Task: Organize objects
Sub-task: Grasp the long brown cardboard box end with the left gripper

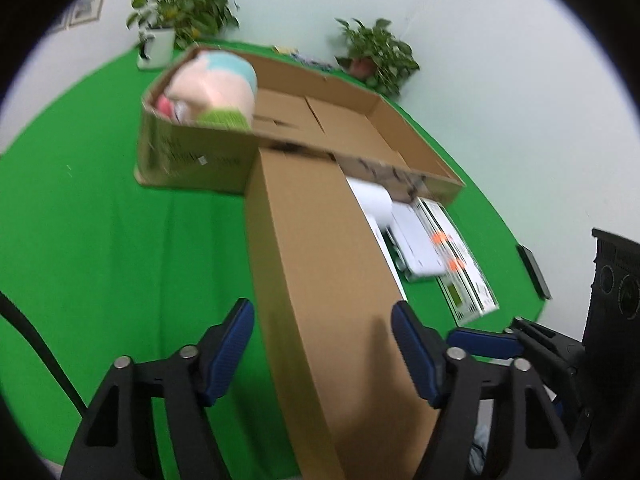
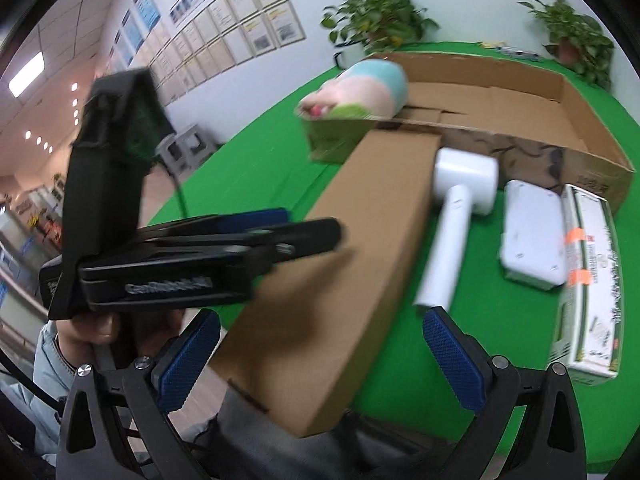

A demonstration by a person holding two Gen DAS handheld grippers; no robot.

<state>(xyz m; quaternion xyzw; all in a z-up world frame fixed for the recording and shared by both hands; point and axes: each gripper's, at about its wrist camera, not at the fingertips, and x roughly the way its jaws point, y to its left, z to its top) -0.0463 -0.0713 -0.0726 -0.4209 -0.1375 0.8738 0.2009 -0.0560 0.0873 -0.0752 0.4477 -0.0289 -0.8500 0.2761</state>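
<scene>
— Two grippers, you said. How do the fingers stand?

— Both pairs apart. My left gripper [image 1: 322, 350] has its blue pads either side of the long box [image 1: 316, 280], straddling its near end; I cannot tell whether a pad touches the cardboard. My right gripper [image 2: 320, 354] is spread wide above that same box's near end, gripping nothing.

— Just one long box?

— One. It runs from my fingers away across the green cloth [image 1: 100, 240] until its far end meets the near wall of the big tray [image 1: 404, 120]. That makes two cardboard things, counting the tray.

— What is inside the tray?

— One plush toy [image 1: 216, 88], pink with a teal band and a green bit, tucked into the left end. Beyond it I see only the tray's bare floor.

— And outside it?

— Three white things on the cloth, right of the long box, seen best from my right wrist. One mallet-shaped item [image 2: 460, 208] lies just beside the box, head towards the tray. One flat white case [image 2: 532, 236] sits next to it. One printed carton [image 2: 588, 280] with two orange tabs lies beside the case, farthest right.

— Anything further off?

— Two potted plants [image 1: 180, 12] by the back wall, one at each far corner of the cloth. Many framed sheets [image 2: 224, 32] hang on the left wall in the right-wrist view.

— Is your own hand visible?

— One, the left hand [image 2: 102, 330], wrapped around its gripper's handle.
</scene>
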